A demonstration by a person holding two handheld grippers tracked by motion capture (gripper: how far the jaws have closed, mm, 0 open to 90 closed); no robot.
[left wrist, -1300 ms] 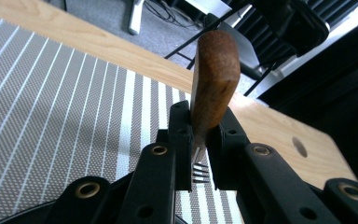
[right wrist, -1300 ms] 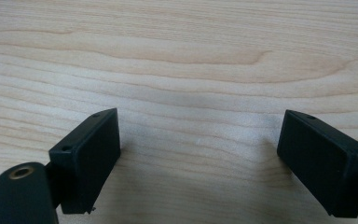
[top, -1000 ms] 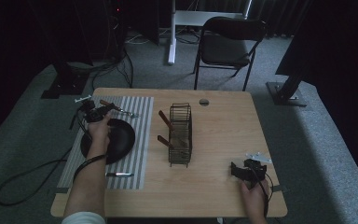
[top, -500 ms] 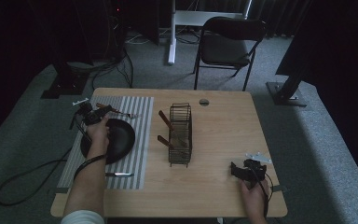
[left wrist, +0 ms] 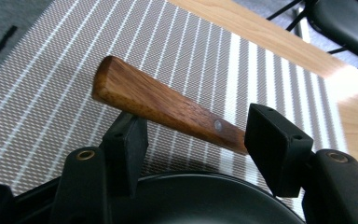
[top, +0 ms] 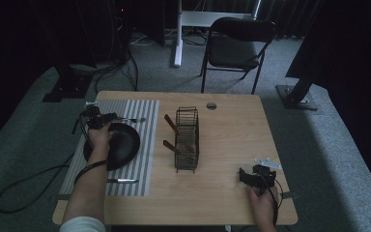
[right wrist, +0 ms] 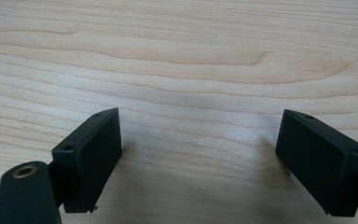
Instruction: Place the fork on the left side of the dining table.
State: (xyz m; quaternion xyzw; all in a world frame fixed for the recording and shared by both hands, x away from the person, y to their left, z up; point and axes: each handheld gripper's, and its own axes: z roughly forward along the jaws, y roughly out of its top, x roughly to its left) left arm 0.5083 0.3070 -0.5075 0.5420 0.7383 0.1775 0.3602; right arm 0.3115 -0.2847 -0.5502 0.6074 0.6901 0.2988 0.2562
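A wooden utensil handle (left wrist: 168, 105) crosses between the jaws of my left gripper (left wrist: 200, 135), above the striped mat (left wrist: 51, 70). The jaws have just been opening; both pads stand off the handle. Seen from above, the left gripper (top: 94, 118) sits at the far rim of a black plate (top: 123, 142), and the utensil's metal end (top: 130, 119) points right along the mat. My right gripper (top: 247, 176) rests near the table's front right corner. Its jaws (right wrist: 205, 140) are open over bare wood with nothing between them.
A wire rack (top: 187, 140) stands mid-table with two wooden-handled utensils (top: 171, 124) sticking out on its left. Another utensil (top: 123, 181) lies on the mat's near end. A small round disc (top: 211, 105) lies near the far edge. A folding chair (top: 239, 46) stands beyond the table.
The left gripper's jaws have opened off the wooden handle. The utensil has shifted slightly right and now lies level along the mat. The right gripper has stayed where it was.
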